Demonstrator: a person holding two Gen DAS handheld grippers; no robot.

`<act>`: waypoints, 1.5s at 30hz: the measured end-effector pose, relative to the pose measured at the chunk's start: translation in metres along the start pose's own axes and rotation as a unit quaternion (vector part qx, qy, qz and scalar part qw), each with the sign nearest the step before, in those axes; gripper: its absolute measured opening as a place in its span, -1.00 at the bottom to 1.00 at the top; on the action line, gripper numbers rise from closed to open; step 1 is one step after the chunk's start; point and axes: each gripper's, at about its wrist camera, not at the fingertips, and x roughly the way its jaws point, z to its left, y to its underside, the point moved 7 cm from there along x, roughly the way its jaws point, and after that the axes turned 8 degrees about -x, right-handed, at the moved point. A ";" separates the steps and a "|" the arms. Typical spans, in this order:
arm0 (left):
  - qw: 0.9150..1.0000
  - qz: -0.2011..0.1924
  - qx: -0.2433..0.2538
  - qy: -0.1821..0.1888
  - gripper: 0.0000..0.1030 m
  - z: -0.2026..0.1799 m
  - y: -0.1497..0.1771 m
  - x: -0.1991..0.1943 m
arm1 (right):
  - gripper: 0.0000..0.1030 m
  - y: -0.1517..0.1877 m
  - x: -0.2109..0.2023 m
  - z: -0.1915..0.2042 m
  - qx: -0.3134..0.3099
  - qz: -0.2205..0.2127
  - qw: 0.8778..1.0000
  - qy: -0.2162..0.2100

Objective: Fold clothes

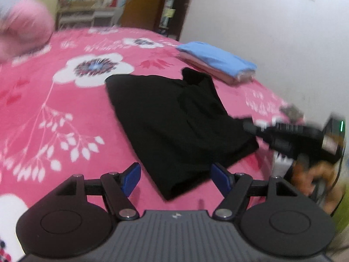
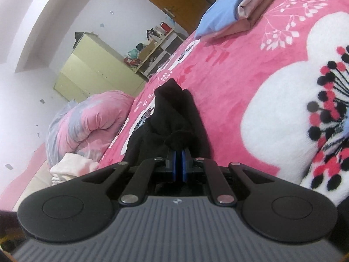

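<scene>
Ahead of my left hand-held gripper [image 1: 175, 180], the soft black fabric garment [image 1: 174, 118] lies partly doubled over on the pink floral fleece blanket [image 1: 65, 100] of the bed, its near corner reaching down between my spread blue pads. That gripper is wide open and holds nothing. My right hand-held gripper [image 2: 179, 166] is pressed together on a bunched edge of the same black garment, the cloth rising in a rumpled ridge just beyond its tips; seen from the left wrist, it comes in from the right side, at the garment's right-hand edge.

I judge that a fold is under way on this piece, though how many folds it already carries I cannot tell. To do it well, I would keep the right pinch firm so the slack cloth does not slip, take the near corner with the open left pads so both ends travel together, and lay the edge down square, since the fleece will drag at the fabric and pull wrinkles.

Beyond the garment, farther from both grippers, sits a neat stack of folded clothes, blue on top of pale pink [image 1: 218, 62]. Off to the left of the garment lies a pink and grey rolled quilt [image 2: 87, 126], blurred in the left view.
</scene>
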 end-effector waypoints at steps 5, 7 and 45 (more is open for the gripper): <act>0.996 -0.012 0.075 -0.057 0.41 -0.019 0.012 0.014 | -0.92 -0.010 -0.003 0.011 0.005 -0.003 1.000 -0.021; 0.993 -0.019 0.088 -0.077 0.41 -0.022 0.014 0.018 | -0.92 -0.017 -0.004 0.021 0.000 -0.007 0.999 -0.035; 0.990 -0.037 0.016 -0.133 -0.87 0.002 0.026 0.010 | -0.93 -0.002 -0.021 -0.011 -0.005 0.008 1.000 0.009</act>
